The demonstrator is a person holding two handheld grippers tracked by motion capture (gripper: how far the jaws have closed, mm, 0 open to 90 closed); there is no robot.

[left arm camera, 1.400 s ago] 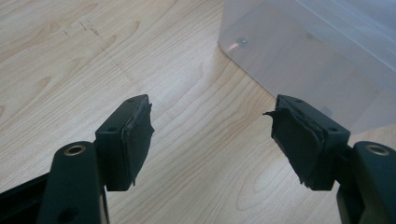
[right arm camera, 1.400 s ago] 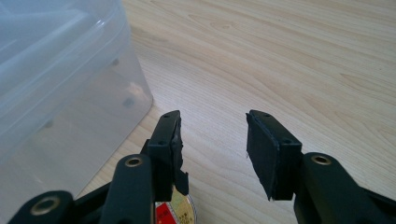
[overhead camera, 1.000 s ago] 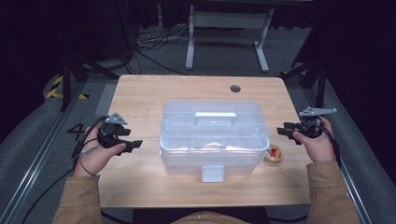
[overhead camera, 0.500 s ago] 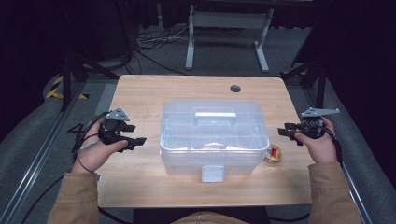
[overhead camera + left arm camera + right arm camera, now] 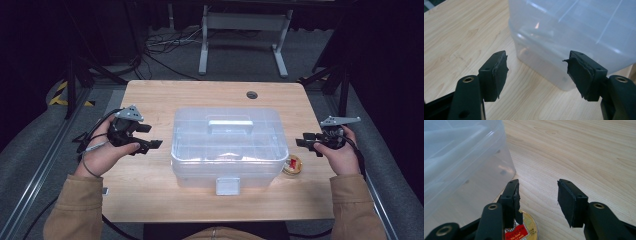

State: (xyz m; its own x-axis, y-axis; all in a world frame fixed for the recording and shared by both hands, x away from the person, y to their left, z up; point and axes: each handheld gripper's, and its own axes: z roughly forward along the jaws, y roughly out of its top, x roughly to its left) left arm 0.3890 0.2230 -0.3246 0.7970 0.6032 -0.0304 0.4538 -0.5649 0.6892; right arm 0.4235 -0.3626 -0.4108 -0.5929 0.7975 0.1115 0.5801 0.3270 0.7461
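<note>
A clear plastic box (image 5: pixel 229 145) with a lid handle and a front latch stands in the middle of the wooden table (image 5: pixel 160 100). My left gripper (image 5: pixel 150 136) hovers just left of the box, open and empty. In the left gripper view, its jaws (image 5: pixel 536 72) frame the box's lower corner (image 5: pixel 554 57). My right gripper (image 5: pixel 306 142) is held right of the box, open with nothing between its pads. A small round gold and red tin (image 5: pixel 292 164) lies by the box's right front corner. In the right gripper view, the tin (image 5: pixel 526 230) sits just below the gripper (image 5: pixel 537 200).
A round cable hole (image 5: pixel 252 94) is in the table's far right part. Behind the table, a metal stand (image 5: pixel 242 30) and loose cables (image 5: pixel 160 47) are on the floor. Bare wood lies to the left, right and far side of the box.
My left gripper has risen and drifted slightly toward the box. The right hand, the box and the tin have stayed put.
</note>
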